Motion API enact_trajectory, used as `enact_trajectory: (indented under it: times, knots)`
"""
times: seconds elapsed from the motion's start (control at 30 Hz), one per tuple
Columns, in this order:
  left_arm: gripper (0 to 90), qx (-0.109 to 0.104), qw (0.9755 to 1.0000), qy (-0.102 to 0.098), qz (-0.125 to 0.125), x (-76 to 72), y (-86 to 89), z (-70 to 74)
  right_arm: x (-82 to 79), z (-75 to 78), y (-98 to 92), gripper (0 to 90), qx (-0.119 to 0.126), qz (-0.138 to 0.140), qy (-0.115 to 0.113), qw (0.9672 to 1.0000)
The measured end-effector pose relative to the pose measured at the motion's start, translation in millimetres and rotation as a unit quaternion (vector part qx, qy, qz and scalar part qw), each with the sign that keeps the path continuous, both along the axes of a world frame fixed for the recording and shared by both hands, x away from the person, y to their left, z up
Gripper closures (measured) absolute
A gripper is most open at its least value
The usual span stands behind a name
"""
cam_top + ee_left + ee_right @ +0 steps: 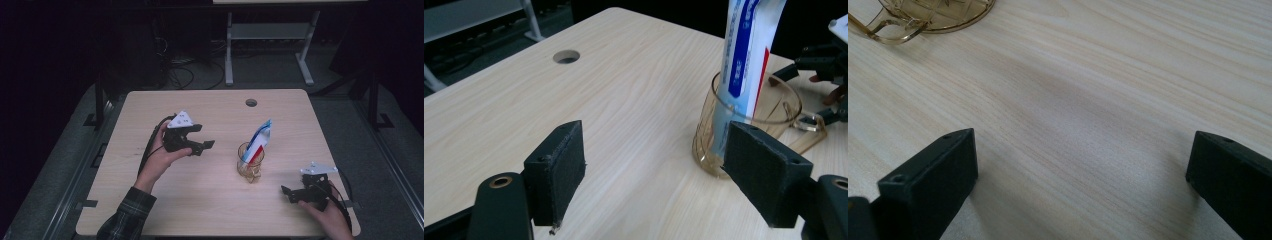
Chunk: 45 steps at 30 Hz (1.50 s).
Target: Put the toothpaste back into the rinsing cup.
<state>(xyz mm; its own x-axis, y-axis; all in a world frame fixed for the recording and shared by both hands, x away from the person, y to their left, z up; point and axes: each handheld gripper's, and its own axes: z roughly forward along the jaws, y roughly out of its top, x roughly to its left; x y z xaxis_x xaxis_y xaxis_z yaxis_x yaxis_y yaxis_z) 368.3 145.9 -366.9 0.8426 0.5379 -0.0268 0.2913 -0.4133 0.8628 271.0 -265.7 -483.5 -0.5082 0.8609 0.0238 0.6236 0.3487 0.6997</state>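
The left gripper (651, 165) has its jaws wide apart, holding nothing, just beside the amber glass mug (744, 130); the toothpaste tube (746, 50) stands tilted inside it; the right gripper (1078, 175), jaws equally spread and empty, rests low over the bare table (1098, 90), apart from the mug. This looks like the approach; next, closing on the tube calls for a rise to its upper part.

1. Print is carried on the blue, white and red toothpaste tube (744, 55) standing in the amber glass mug (749, 130), but no word can be read.
2. Possibly lettering, though too blurred to tell.
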Motion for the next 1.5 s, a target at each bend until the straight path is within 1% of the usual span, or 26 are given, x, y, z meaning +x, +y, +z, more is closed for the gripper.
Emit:
enact_trajectory:
  times: [0.03,0.07,0.17,0.2,0.23,0.27,0.3,0.33,0.37,0.4,0.43,0.47,0.53,0.57,0.6,0.63,0.67,0.77,0.93,0.97,1.23,1.27,1.3,1.37,1.43,1.5]
  knots:
    - [24.0,0.002,1.0000,0.001,0.004,-2.9,5.5,-1.8,0.0,0.0,-0.1,0.0,0.000,0.001,0.000,1.0000]
    - [23.9,0.002,1.0000,0.001,0.004,-2.9,5.5,-1.8,0.0,0.0,-0.1,0.0,0.000,0.001,0.000,1.0000]
    - [23.9,0.001,0.9999,0.002,0.012,-8.5,17.2,-5.5,0.0,0.0,-0.1,0.0,0.000,0.001,0.000,1.0000]
    - [23.9,0.001,0.9999,0.002,0.012,-8.5,17.2,-5.5,0.0,0.0,-0.1,0.0,0.000,0.001,0.000,1.0000]
    - [23.9,0.001,0.9998,0.003,0.017,-11.3,23.3,-7.8,-0.1,0.1,-0.1,0.0,0.000,0.001,0.000,1.0000]
    - [23.9,0.001,0.9998,0.003,0.017,-11.3,23.3,-7.8,-0.1,0.1,-0.1,0.0,0.000,0.001,0.000,1.0000]
    - [23.9,0.002,0.9997,0.005,0.023,-13.9,30.1,-10.5,-0.1,0.1,-0.1,0.0,0.000,0.001,0.000,1.0000]
    - [23.9,0.002,0.9997,0.005,0.023,-13.9,30.1,-10.5,-0.1,0.1,-0.1,0.0,0.000,0.001,0.000,1.0000]
    - [23.9,0.004,0.9996,0.007,0.029,-16.7,36.3,-13.4,-0.1,0.1,-0.1,0.0,0.000,0.001,0.000,1.0000]
    - [23.9,0.004,0.9996,0.007,0.029,-16.7,36.3,-13.4,-0.1,0.1,-0.1,0.0,0.000,0.001,0.000,1.0000]
    - [23.9,0.008,0.9994,0.009,0.033,-19.8,42.9,-15.8,-0.1,0.1,0.0,0.0,0.000,0.001,0.000,1.0000]
    - [23.9,0.008,0.9994,0.009,0.033,-19.8,42.9,-15.8,-0.1,0.1,0.0,0.0,0.000,0.001,0.000,1.0000]
    - [23.8,0.008,0.9991,0.012,0.039,-23.1,49.5,-18.5,-0.1,0.1,0.1,0.0,0.001,0.000,0.000,1.0000]
    - [23.7,0.009,0.9989,0.013,0.044,-26.1,56.3,-21.0,-0.1,0.1,-0.1,0.0,0.000,0.001,0.000,1.0000]
    - [23.7,0.009,0.9989,0.013,0.044,-26.1,56.3,-21.0,-0.1,0.1,-0.1,0.0,0.000,0.001,0.000,1.0000]
    - [23.7,0.010,0.9985,0.016,0.051,-29.9,62.6,-23.8,0.0,0.0,0.0,0.0,0.000,0.000,0.000,1.0000]
    - [23.7,0.011,0.9984,0.018,0.053,-31.7,65.9,-25.4,0.0,0.1,0.0,0.0,0.000,0.000,0.000,1.0000]
    - [23.7,0.015,0.9980,0.021,0.057,-35.5,72.2,-29.4,0.0,0.0,-0.1,0.0,0.000,0.001,0.000,1.0000]
    - [23.6,0.019,0.9968,0.033,0.070,-44.4,86.2,-40.1,0.0,0.0,0.0,0.0,0.000,0.000,0.000,1.0000]
    - [23.6,0.021,0.9963,0.039,0.074,-47.8,91.5,-43.9,0.0,0.1,0.0,0.0,0.000,0.000,0.000,1.0000]
    - [23.6,0.030,0.9939,0.054,0.091,-60.7,109.8,-57.0,-0.1,0.1,0.1,0.0,0.000,0.000,0.000,1.0000]
    - [23.5,0.030,0.9939,0.054,0.091,-60.7,109.8,-57.0,-0.1,0.1,0.1,0.0,0.000,0.000,0.000,1.0000]
    - [23.5,0.037,0.9930,0.058,0.096,-63.3,113.7,-60.7,0.0,0.0,0.1,0.0,0.000,0.000,0.000,1.0000]
    - [23.4,0.038,0.9925,0.060,0.100,-64.5,115.5,-62.7,0.0,0.0,0.1,0.0,0.000,0.000,0.000,1.0000]
    - [23.2,0.046,0.9913,0.064,0.106,-68.3,120.8,-67.5,0.0,0.0,0.0,0.0,0.000,0.000,0.000,1.0000]
    - [23.2,0.051,0.9907,0.063,0.109,-70.0,122.2,-68.7,0.0,0.0,0.1,0.0,0.000,0.000,0.000,1.0000]
